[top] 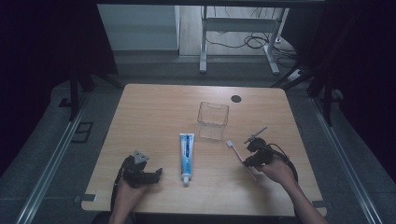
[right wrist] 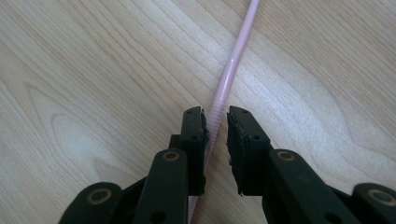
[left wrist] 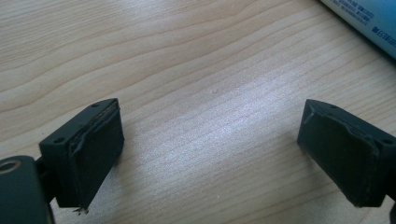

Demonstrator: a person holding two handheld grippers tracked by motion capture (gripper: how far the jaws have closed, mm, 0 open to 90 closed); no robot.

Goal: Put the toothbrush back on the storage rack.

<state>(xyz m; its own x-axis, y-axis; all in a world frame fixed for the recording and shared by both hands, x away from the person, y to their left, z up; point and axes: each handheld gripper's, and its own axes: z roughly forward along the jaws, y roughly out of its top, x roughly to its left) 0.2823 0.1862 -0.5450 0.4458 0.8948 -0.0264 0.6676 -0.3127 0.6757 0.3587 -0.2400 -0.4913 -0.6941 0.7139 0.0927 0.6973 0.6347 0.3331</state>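
Right gripper (right wrist: pixel 215 119) down over toothbrush (right wrist: pixel 227 77) handle, jaws nearly shut around it, narrow gaps either side; firm clamp not certain. Lay flat on table (top: pixel 154 107), right of toothpaste (top: pixel 187 156), head end toward clear box (top: pixel 213 120). Left gripper (left wrist: pixel 210 149) wide open, empty, low over bare wood near tube. Judged light, thin, stiff plastic, smooth and apt to roll or pivot. Best taken on ribbed stretch of handle, square across, near middle for balance.
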